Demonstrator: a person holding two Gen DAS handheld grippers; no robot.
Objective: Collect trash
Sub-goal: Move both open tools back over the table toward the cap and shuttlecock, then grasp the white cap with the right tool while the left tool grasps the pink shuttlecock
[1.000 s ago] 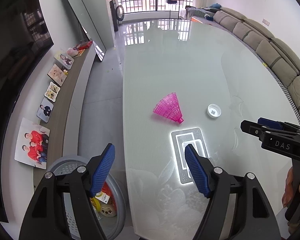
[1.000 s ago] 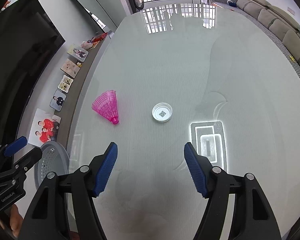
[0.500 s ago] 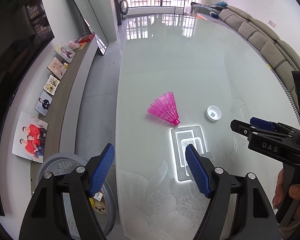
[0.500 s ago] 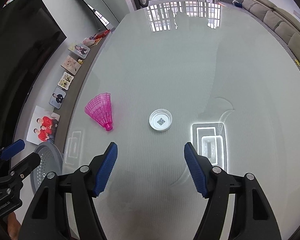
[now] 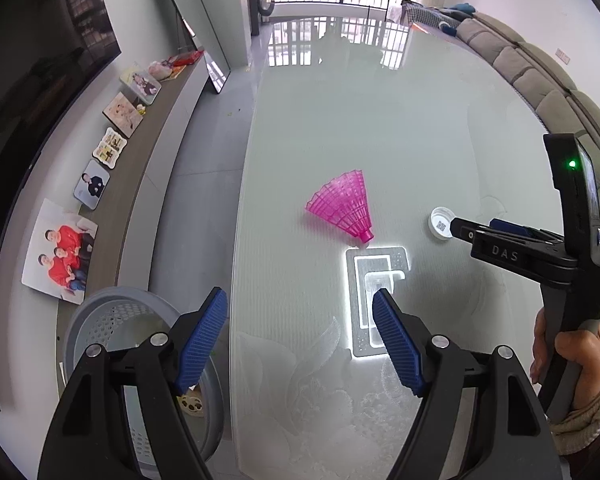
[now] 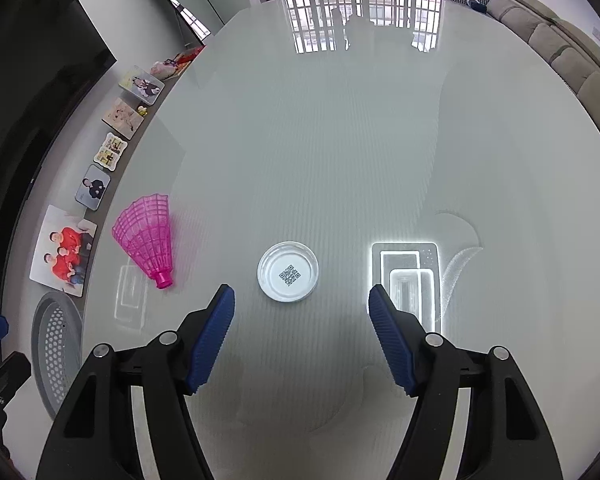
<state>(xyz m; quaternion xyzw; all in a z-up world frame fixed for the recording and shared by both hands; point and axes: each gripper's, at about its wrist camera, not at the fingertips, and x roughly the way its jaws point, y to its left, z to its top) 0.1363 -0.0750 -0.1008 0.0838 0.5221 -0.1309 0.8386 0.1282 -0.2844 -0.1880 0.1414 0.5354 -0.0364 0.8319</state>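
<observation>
Two pieces of trash lie on the glass table: a white cap, lying open side up with a printed code inside, and a pink shuttlecock on its side to the cap's left, cork end toward me; the two are well apart.

My right gripper hangs over the cap, jaws apart and empty, the cap just ahead of the blue pads and roughly centred between them; I judge the cap is the step in hand for this hand.

My left gripper is also parted and empty, near the table's left edge; the shuttlecock sits ahead of it, and the grey perforated bin stands on the floor just off that edge, some rubbish already in it.

How I'd do it well:
- the cap is low and shallow on slick glass; I'd bring the right pads down either side of the rim, tips nearly touching the surface, before closing; too high and they'd skate over it;
- close slowly; a fast pinch could flick it away;
- lift straight, then carry left to the bin, minding the left tool in the path;
- for the shuttlecock, I'd take the skirt across its width with light pressure; it looks springy and could squirt out.
</observation>
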